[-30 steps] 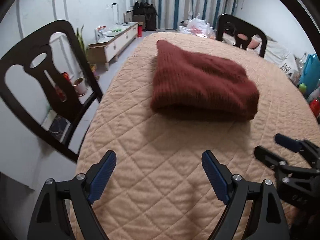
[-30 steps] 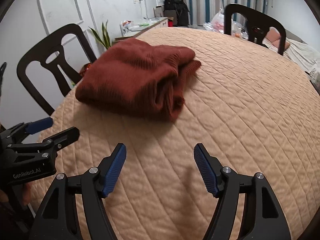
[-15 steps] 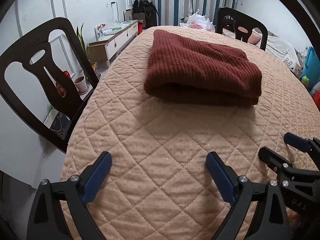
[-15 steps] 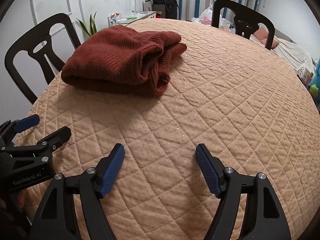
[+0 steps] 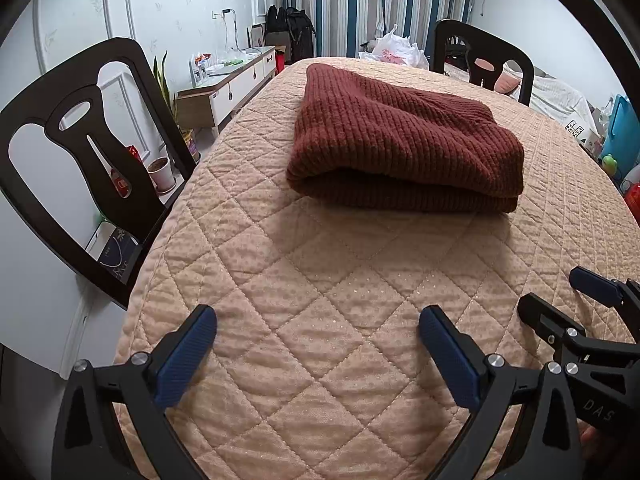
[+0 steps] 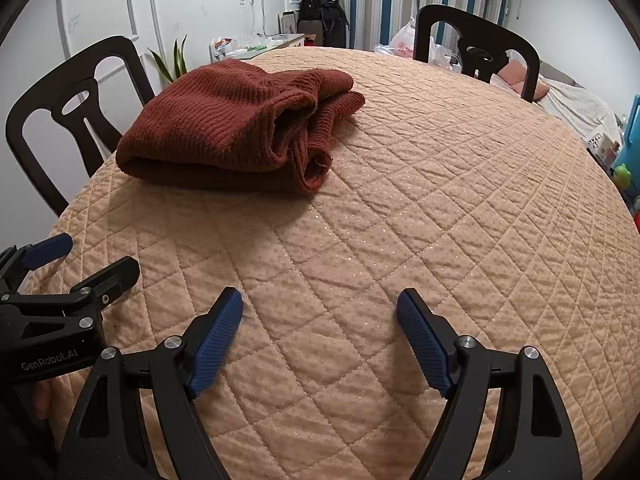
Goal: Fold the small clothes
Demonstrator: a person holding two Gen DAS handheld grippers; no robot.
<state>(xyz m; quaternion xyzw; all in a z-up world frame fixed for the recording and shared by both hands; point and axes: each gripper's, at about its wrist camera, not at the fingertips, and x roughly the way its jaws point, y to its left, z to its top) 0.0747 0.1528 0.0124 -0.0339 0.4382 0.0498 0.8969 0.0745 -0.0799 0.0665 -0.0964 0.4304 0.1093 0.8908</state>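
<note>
Holding: both of my grippers low over the quilt, nothing in either one.
Left gripper (image 5: 316, 344): spread wide at the bottom of the left view, blue pads (image 5: 185, 356) well apart, only bare cloth between them.
Right gripper (image 6: 320, 332): just as wide at the bottom of the right view, pads (image 6: 426, 344) apart and gripping nothing.
Neighbours: I see the right gripper at the lower right edge of the left view, and the left gripper (image 6: 80, 260) at the lower left edge of the right view; side by side, not touching.
Sweater (image 5: 404, 144): rust-red rib knit, folded into a thick bundle, lying in the upper middle of the left view and upper left of the right view (image 6: 236, 128), well apart from both grippers. I see its rounded fold in the left view and its open layered ends in the right view.
Quilt (image 6: 400, 208): tan, diamond-stitched, covering the whole table.
Chairs: one dark chair (image 5: 80, 152) at the left edge of the left view, another (image 6: 476, 44) beyond the table at the top of the right view.
Background: striped curtains (image 5: 360, 4) across the top, a white cabinet (image 5: 228, 88) at upper left.
</note>
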